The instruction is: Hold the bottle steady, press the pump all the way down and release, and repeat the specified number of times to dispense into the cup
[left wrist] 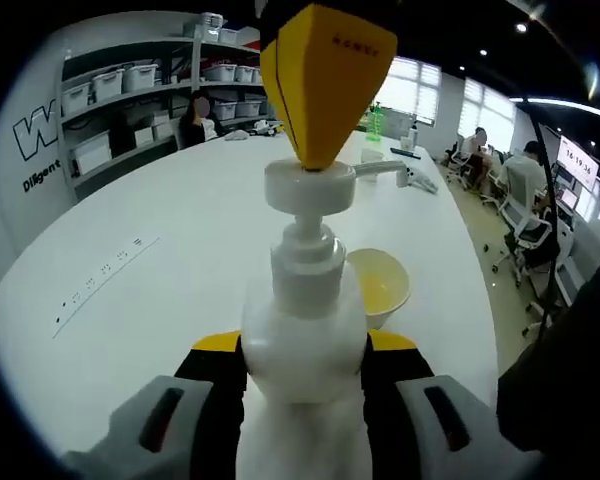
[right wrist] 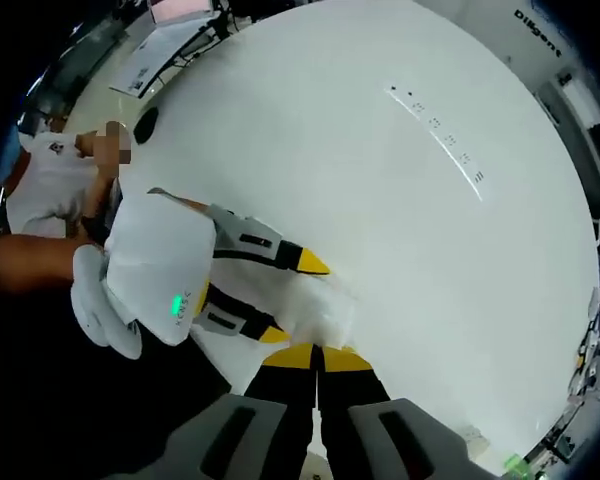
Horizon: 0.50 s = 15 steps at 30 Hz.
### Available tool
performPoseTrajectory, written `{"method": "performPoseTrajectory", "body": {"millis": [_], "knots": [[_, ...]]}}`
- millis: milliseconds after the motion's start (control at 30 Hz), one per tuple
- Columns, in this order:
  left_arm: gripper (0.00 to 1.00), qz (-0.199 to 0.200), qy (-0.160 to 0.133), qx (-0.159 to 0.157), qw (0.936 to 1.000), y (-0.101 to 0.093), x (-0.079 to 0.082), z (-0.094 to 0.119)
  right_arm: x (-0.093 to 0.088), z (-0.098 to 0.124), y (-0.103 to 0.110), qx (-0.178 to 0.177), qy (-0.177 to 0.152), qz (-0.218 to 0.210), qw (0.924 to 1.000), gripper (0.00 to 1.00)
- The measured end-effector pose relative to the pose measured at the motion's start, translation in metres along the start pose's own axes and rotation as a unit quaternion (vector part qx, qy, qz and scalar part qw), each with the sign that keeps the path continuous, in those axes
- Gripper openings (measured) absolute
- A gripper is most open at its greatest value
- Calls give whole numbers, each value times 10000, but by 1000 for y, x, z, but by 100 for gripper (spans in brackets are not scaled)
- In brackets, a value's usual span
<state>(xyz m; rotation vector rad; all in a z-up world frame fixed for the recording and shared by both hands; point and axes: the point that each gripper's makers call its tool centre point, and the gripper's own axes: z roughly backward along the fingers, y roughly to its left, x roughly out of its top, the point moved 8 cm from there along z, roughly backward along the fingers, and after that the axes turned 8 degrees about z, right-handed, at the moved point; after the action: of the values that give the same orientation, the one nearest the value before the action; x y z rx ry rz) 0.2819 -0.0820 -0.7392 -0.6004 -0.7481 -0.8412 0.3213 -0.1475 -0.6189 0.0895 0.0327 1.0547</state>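
Cup (left wrist: 378, 285) blocks right of bottle (left wrist: 304, 330); left free.

bottle (left wrist: 302, 350): white | cup (left wrist: 378, 285): pale yellow | table (left wrist: 160, 250): white | right tongs (left wrist: 325, 85): yellow

bottle (left wrist: 303, 360) base cut off, shelf bins (left wrist: 120, 82) blurred

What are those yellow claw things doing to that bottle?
A person is working two hand-held grippers. The left gripper squeezes the white plastic pump bottle to keep it steady on the big white table. The right gripper, with its yellow jaws shut together, rests on top of the round white pump head. The spout points over a small pale yellow cup beside the bottle. The pump looks not yet pushed down.
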Motion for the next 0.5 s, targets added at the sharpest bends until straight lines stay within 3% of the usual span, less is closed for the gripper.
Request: {"method": "performPoseTrajectory", "body": {"millis": [233, 300, 333, 367, 500], "knots": [[46, -10, -62, -60, 10000, 0, 2, -5, 1, -4, 0, 14, 38, -54, 10000, 0], [46, -2, -68, -60, 10000, 0, 3, -7, -1, -4, 3, 33, 234, -382, 9990, 0], [46, 4, -71, -45, 10000, 0, 3, -7, 4, -7, -1, 47, -20, -140, 9999, 0], [46, 3, -74, -60, 10000, 0, 3, -8, 4, -6, -1, 46, 5, -34, 10000, 0], [47, -36, -83, -50, 9999, -1, 4, -8, -3, -5, 1, 103, -103, -188, 9997, 0]]}}
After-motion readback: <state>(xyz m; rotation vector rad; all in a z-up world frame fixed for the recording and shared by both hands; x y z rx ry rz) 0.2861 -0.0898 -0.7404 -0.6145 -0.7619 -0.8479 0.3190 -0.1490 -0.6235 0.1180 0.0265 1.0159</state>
